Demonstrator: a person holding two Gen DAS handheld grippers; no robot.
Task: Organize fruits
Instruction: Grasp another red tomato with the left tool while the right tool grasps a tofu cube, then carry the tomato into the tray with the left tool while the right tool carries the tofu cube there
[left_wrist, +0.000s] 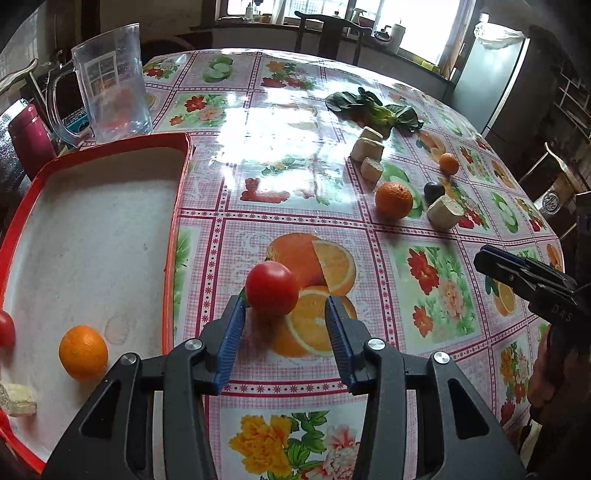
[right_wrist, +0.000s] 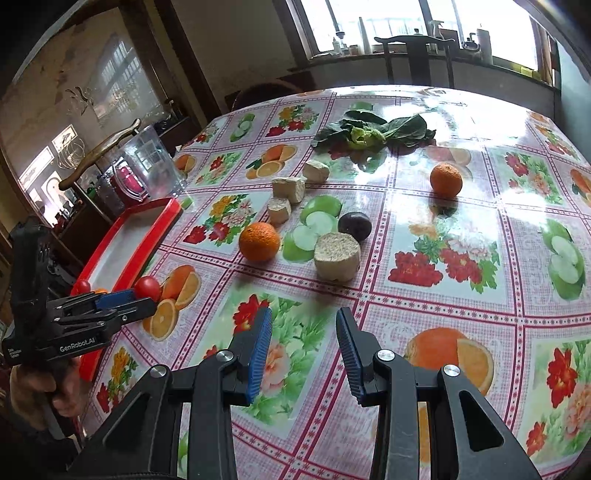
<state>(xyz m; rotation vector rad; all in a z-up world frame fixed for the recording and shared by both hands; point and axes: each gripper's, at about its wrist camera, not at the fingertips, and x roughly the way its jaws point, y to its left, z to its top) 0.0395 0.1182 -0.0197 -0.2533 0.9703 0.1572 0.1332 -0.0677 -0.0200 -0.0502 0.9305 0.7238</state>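
Note:
My left gripper (left_wrist: 285, 306) is open, its jaws on either side of a red tomato (left_wrist: 271, 292) that sits on the tablecloth just right of the red-rimmed tray (left_wrist: 92, 229). The tray holds an orange (left_wrist: 83, 352), another tomato (left_wrist: 5, 328) and a beige chunk (left_wrist: 18, 400). My right gripper (right_wrist: 304, 332) is open and empty above the cloth. Ahead of it lie an orange (right_wrist: 259, 242), a smaller orange (right_wrist: 446, 180), a dark round fruit (right_wrist: 354, 225) and beige chunks (right_wrist: 338, 254). The left gripper (right_wrist: 144, 297) and tomato (right_wrist: 147, 288) also show in the right wrist view.
A clear plastic jug (left_wrist: 110, 81) and a red flask (left_wrist: 27, 140) stand behind the tray. Leafy greens (right_wrist: 373, 133) lie at the far middle of the table. More beige chunks (right_wrist: 290, 190) sit near them. A chair (right_wrist: 417, 55) stands at the far edge.

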